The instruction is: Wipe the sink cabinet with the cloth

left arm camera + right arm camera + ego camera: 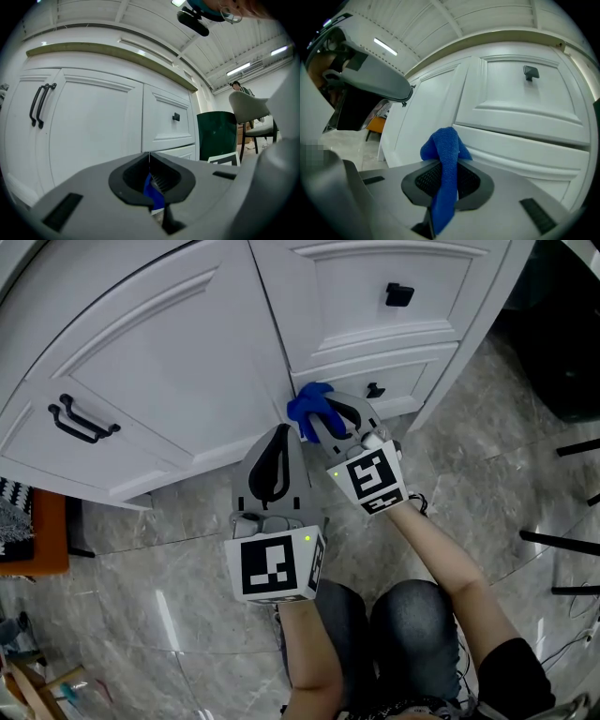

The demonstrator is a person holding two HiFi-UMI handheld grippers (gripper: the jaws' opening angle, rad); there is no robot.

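The right gripper (333, 423) pinches the cloth (307, 407) close to the cabinet (169, 381), near its lower drawer (412, 381). The left gripper (273, 465), its 2 jaws pressed together, hangs just in front of the cabinet.

Two grippers are showing, the left gripper (279, 432) and the right gripper (323, 420), and they are carrying two marker cubes (274, 566), one apiece. One blue cloth (309, 407) is hanging from the right one. One white cabinet (187, 352) is facing them. It is showing two drawers (347, 296), each wearing one black knob (398, 294), and two black bar handles (82, 418) sitting side by side. One dark green bin (216, 133) and one pale chair (248, 110) are standing near the cabinet's end.
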